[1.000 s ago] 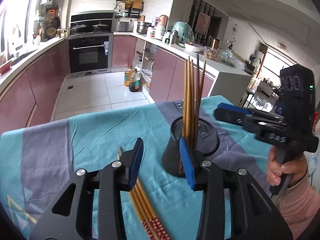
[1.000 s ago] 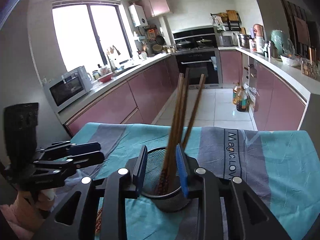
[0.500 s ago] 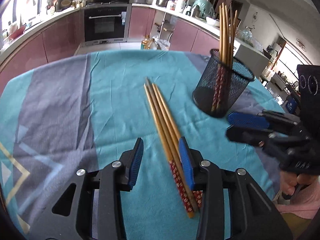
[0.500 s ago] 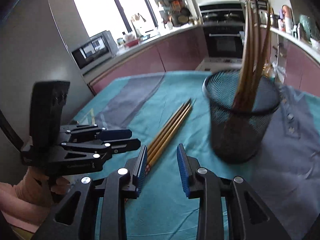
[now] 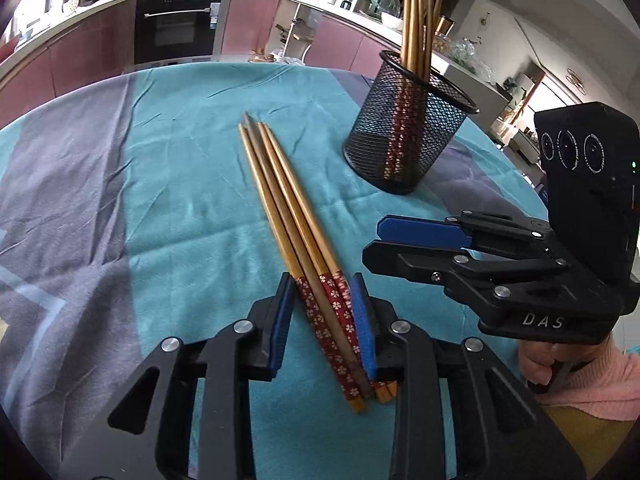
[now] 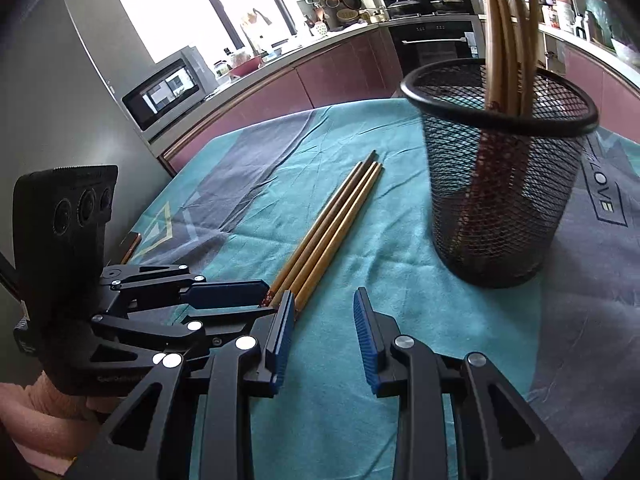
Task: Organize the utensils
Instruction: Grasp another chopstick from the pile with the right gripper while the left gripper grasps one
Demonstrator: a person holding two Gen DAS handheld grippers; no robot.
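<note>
At the bottom centre of the left wrist view, the left gripper [image 5: 322, 312] has its blue pads spread apart on either side of the red flower-patterned ends of the loose chopsticks [image 5: 288, 204]; the right pad looks to touch the bundle, the left pad stands just off it, so nothing is clamped. These chopsticks lie side by side on the teal and grey tablecloth [image 5: 160, 168], running from the gripper up toward the middle of the frame. In the upper right of that view a black mesh cup [image 5: 404, 132] stands upright on the cloth, well apart from the bundle, with more chopsticks [image 5: 418, 20] standing in it. The right gripper [image 6: 323, 332] sits at the bottom centre of its own view, jaws parted over bare cloth and holding nothing, just right of the loose chopsticks' near ends, and shows at the right of the left view
</note>
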